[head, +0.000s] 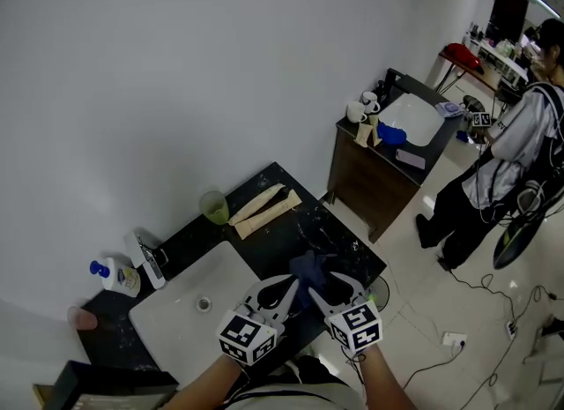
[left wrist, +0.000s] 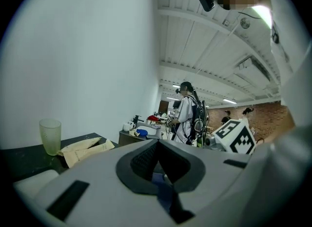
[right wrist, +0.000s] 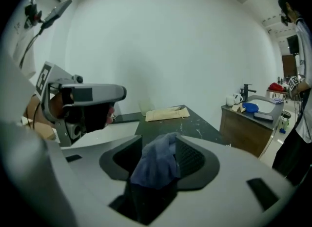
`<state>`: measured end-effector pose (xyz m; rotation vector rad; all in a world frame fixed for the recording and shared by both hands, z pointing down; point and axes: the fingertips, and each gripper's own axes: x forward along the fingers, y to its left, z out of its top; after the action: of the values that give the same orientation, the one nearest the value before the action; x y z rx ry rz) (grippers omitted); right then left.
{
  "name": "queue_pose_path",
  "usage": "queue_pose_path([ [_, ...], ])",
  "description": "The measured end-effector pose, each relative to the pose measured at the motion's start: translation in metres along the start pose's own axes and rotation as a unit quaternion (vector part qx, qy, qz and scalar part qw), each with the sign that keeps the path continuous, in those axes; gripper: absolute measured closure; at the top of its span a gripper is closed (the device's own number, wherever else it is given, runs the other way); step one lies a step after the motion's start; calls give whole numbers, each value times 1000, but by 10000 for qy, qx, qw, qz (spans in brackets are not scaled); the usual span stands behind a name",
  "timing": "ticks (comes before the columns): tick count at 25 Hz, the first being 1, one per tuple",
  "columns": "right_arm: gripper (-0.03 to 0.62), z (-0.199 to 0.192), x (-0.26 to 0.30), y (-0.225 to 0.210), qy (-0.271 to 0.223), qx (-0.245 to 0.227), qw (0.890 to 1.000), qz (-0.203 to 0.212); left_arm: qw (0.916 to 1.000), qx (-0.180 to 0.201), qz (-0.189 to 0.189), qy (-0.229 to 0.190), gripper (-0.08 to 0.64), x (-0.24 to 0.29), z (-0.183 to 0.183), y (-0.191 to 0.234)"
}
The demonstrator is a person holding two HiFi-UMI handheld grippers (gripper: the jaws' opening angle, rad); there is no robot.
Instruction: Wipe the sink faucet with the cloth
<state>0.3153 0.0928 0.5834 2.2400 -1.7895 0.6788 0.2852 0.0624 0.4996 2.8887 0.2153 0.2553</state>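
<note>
Head view: left gripper [head: 289, 287] and right gripper [head: 328, 283] sit side by side over the dark counter [head: 344, 245] beside the sink [head: 176, 311]. The blue cloth [head: 308, 267] is at their tips, well apart from the faucet [head: 146, 260] (at the sink's far edge).

Left gripper view: jaws together, a strip of cloth nipped between them.

Right gripper view: jaws apart, cloth bunched between them, leaning on one pad [right wrist: 189, 160].

I'm in a lab-like test hall set up with mock washstands. My black stone-topped table [head: 291, 227] with its white rectangular sink [head: 176, 311] stands against a bare white wall [head: 220, 64], and a brown wooden sink cabinet [head: 366, 188] stands farther along. A person with gear strapped on the back [head: 515, 148] works there. Loose black cables [head: 493, 289] and a white power strip [head: 452, 339] lie on the pale floor [head: 414, 267]. There are exposed white ceiling beams [left wrist: 204, 40] overhead.
</note>
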Motion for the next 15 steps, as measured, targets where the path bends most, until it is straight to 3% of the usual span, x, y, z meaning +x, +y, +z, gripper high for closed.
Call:
queue_pose_path([
  [2,392,-7,12,0,145,-89,9999,19,10000,-14,10,29,560,1,-2,3],
  [5,327,-17,29,0,396,-164,9991,65,10000,-32,7,70,560,3,-4,6],
  [11,319,-49,52,-12,1159,-206,9930,-123,9999,-63,-3,116,560,8,-8,8],
  [12,331,-51,54,-12,1222,-220,9922,-122,9999,-67,-4,122,560,8,-9,9],
  [14,444,-53,54,-12,1277,-284,9913,-99,9999,-71,-2,122,560,7,-9,10],
  [15,457,-53,53,-11,1301,-332,9909,-75,9999,-71,3,115,560,6,-9,11],
])
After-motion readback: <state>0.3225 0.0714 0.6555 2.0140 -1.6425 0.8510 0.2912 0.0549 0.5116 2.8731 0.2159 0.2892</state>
